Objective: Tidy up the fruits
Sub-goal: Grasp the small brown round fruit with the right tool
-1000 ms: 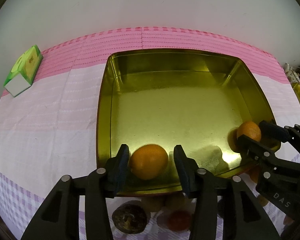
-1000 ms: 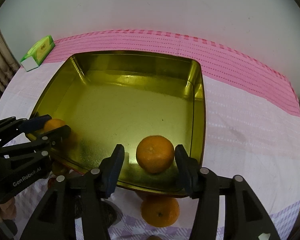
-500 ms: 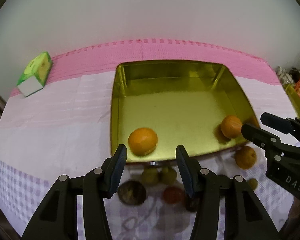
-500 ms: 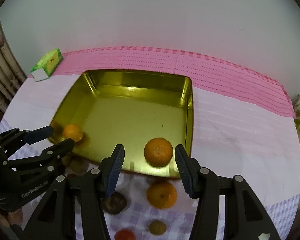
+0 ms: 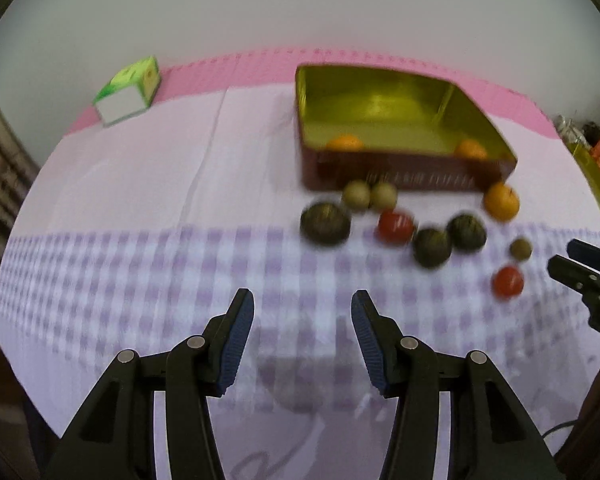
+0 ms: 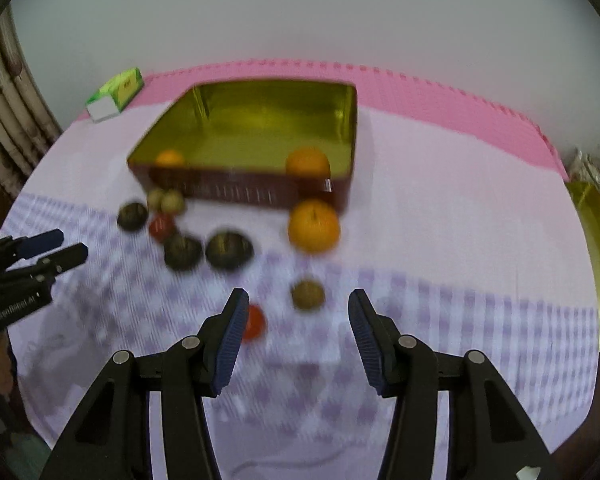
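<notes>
A gold tin tray [image 5: 384, 80] [image 6: 268, 92] holds two oranges, one at its near left [image 5: 344, 143] [image 6: 170, 157] and one at its near right [image 5: 471, 148] [image 6: 308, 162]. In front of it on the cloth lie a third orange [image 5: 501, 201] [image 6: 314, 225], dark round fruits [image 5: 325, 224] [image 6: 229, 249], small green fruits [image 5: 369, 195] [image 6: 308, 294] and red fruits [image 5: 395, 226] [image 6: 254, 322]. My left gripper [image 5: 302, 334] is open and empty, above bare checked cloth. My right gripper [image 6: 294, 330] is open and empty, just short of a green and a red fruit.
A green and white box [image 5: 127, 90] [image 6: 115, 94] lies at the back left on the pink cloth band. Another gold container's rim [image 6: 596, 248] and clutter stand at the right edge. The table's front edge is just below the grippers.
Both grippers have pulled back and away from the tray, leaving an orange each inside it. The loose fruits in front of the tray have come into full view.
</notes>
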### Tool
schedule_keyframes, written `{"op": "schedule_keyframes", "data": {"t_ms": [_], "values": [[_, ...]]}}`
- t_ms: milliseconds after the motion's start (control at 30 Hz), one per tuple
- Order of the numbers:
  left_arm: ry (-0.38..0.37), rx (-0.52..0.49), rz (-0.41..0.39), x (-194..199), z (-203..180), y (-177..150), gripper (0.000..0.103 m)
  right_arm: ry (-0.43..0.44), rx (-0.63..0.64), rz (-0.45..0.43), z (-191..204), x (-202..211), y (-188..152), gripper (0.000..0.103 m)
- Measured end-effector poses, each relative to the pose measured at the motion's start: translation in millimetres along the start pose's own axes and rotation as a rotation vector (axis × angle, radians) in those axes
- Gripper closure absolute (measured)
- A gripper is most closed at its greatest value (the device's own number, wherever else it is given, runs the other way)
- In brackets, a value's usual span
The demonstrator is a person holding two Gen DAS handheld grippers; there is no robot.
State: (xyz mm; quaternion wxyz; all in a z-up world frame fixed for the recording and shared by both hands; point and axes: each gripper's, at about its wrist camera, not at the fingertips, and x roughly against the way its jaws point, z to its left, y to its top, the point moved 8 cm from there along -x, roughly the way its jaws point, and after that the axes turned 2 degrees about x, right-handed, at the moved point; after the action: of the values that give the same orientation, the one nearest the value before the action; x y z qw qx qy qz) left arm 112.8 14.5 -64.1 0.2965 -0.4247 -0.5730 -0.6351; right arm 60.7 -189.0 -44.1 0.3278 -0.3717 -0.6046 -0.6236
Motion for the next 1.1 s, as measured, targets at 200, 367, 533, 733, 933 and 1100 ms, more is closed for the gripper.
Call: {"op": "schedule_keyframes", "data": {"t_ms": [200,367,533,733,933,1100], "values": [[-0.002,0.014,0.034,-9,0,-24,0.051,-0.003,-0.04,0.036,-10,-6,-35,0.054],[-0.005,0.02,0.035,-14,-2,-23,0.051,-0.006,-0.047,0.041,-12,-13,-32,0.055],[-0.005,0.025,0.044,-26,-3,-17,0.051,0.001,-0.053,0.054,-14,-23,-33,0.057],[-0.018,0.036,0.053,-35,1,-16,0.051,0.007,-0.046,0.065,-13,-33,-30,0.058],[-0.033,0.045,0.046,-43,3,-7,0.051,0.01,-0.039,0.072,-12,-43,-26,0.062],[-0.042,0.052,0.037,-48,4,2,0.051,0.011,-0.032,0.068,-10,-50,-19,0.064]]}}
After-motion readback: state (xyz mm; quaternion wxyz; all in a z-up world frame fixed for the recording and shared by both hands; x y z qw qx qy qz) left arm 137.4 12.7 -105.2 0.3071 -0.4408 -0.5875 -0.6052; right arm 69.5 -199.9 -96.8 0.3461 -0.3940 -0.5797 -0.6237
